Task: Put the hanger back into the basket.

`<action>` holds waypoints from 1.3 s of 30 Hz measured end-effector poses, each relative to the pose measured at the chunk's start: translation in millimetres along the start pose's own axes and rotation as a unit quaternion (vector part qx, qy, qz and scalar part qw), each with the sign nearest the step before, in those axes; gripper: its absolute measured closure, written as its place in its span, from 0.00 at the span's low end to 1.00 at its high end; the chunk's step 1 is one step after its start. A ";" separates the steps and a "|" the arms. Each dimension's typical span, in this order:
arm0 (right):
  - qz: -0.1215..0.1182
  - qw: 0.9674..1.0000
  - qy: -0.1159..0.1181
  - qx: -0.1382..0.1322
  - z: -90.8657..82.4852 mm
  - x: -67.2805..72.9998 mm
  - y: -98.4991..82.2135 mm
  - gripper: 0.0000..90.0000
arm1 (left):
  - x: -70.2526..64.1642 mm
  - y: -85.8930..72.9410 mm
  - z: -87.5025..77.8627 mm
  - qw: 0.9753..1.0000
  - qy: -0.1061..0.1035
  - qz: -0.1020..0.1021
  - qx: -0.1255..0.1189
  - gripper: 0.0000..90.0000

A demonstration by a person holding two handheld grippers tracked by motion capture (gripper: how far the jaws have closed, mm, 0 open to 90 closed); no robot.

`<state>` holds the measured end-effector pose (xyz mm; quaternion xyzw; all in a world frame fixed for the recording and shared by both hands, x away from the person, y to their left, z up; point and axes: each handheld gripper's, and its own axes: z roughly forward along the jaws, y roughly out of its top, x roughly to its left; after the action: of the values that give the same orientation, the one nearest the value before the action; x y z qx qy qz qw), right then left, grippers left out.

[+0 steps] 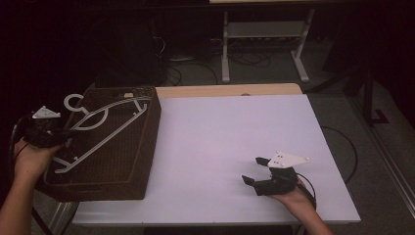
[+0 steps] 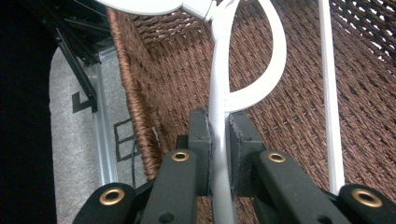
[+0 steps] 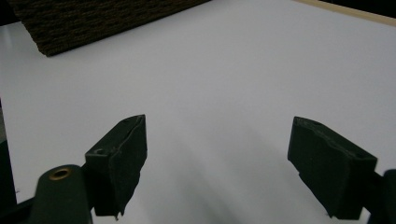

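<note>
Your left hand-held gripper [image 2: 219, 154] clamps the white plastic hanger [image 1: 105, 128] over the brown woven basket [image 1: 142, 161], not yet released; the right hand-held gripper [image 1: 258, 172] waits open, empty

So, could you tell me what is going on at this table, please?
A person works with two handheld grippers. The left gripper is clamped on a white hanger over the brown woven basket at the table's left edge. The right gripper rests open and empty on the white table.

I see a white table [image 1: 235, 147] with bare wood at its far edge, cables [image 1: 244, 58] and grey metal legs [image 1: 225, 49] behind.
</note>
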<state>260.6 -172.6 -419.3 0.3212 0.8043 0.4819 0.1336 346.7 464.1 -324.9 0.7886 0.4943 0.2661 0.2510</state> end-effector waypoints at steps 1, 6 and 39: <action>0.000 1.000 0.000 0.000 0.0 0.0 0.0 0.21 | -0.1 -0.1 0.3 1.000 0.000 0.004 0.003 0.90; 0.000 1.000 0.000 -0.001 -0.3 0.1 0.1 0.21 | 0.5 -1.8 2.8 1.000 -0.007 0.000 0.007 0.90; 0.004 1.000 -0.005 -0.008 -4.5 -4.6 3.6 0.19 | -59.4 38.4 -23.9 0.971 -0.151 -0.050 -0.177 0.16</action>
<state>263.1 -177.5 -414.3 0.3260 0.7981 0.4875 0.1384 333.6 398.2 -292.2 0.7371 0.4340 0.2143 0.4716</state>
